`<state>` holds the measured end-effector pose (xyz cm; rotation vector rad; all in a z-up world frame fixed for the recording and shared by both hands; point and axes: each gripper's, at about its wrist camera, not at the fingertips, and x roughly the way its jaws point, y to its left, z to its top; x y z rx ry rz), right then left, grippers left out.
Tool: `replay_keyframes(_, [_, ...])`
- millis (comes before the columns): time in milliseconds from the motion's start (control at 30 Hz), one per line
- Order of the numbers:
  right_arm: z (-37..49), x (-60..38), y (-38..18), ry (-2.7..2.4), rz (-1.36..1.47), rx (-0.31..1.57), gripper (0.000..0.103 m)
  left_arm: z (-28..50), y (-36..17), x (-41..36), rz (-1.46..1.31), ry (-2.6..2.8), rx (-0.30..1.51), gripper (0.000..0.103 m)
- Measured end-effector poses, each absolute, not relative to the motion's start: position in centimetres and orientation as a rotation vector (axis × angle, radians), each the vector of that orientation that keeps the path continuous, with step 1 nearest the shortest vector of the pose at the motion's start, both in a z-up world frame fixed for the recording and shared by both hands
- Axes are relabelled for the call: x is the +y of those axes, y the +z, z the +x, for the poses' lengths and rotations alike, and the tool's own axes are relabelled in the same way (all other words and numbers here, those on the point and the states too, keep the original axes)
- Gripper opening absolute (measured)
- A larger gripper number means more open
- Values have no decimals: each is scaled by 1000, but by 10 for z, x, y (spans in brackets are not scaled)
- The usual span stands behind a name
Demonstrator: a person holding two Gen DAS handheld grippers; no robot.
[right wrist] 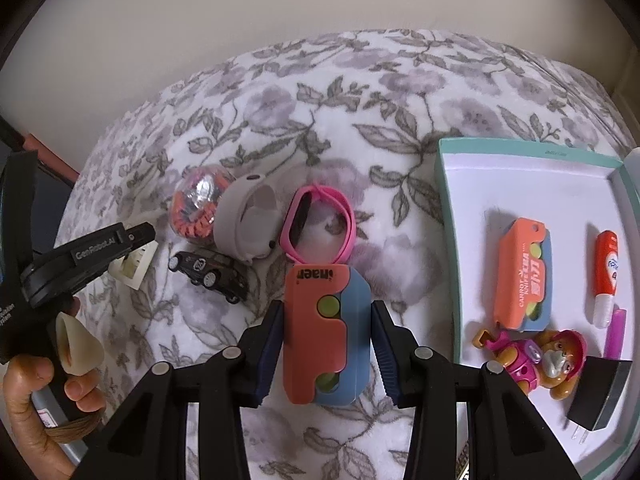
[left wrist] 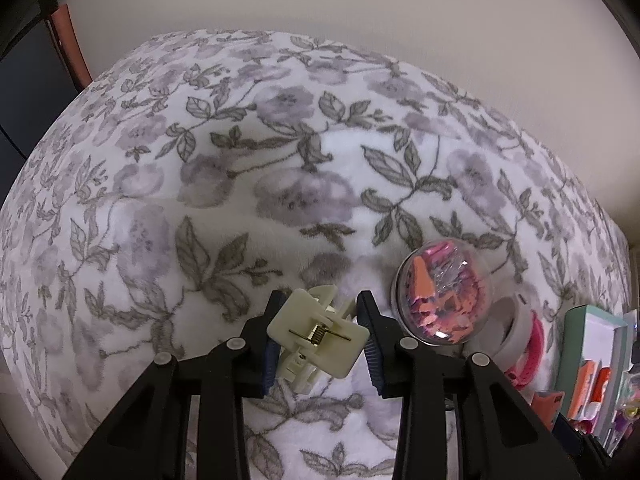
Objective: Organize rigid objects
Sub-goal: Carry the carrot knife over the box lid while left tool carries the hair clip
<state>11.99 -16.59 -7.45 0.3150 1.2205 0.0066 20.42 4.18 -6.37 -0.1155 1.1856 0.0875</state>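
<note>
Here, the right gripper stands open astride an orange toy lying lengthwise between its fingers; the left gripper clamps a tilted hair clip.

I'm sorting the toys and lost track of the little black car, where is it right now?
In the right wrist view, the black toy car lies on the floral blanket at left, just below the grey band and right of the cream hair clip.

Toy car left of box
</note>
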Motion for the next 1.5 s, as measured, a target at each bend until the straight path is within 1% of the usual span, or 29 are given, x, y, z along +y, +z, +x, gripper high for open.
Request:
replay_keyframes(233, [118, -187, -32, 13, 375, 1120, 45, 199, -18, 37, -137, 45, 1087, 38])
replay_keyframes(400, [114, -210, -7, -52, 377, 1073, 45, 191, 15, 18, -130, -20, 1019, 38])
replay_keyframes(667, [102, -268, 12, -167, 441, 1024, 45, 177, 41, -33, -91, -155, 994, 38])
replay_keyframes(967, [77, -336, 19, -309, 505, 973, 45, 157, 35, -122, -6, -329, 1042, 38])
replay_keyframes(1200, [62, -375, 25, -365, 526, 943, 45, 145, 19, -180, 22, -415, 1072, 38])
replay_keyframes(1333, [57, -391, 20, -396, 546, 940, 45, 145, 3, -198, 38, -425, 1096, 38])
replay_keyframes(1500, [58, -405, 0, -416, 565, 980, 45, 149, -19, -211, 42, -423, 1128, 38])
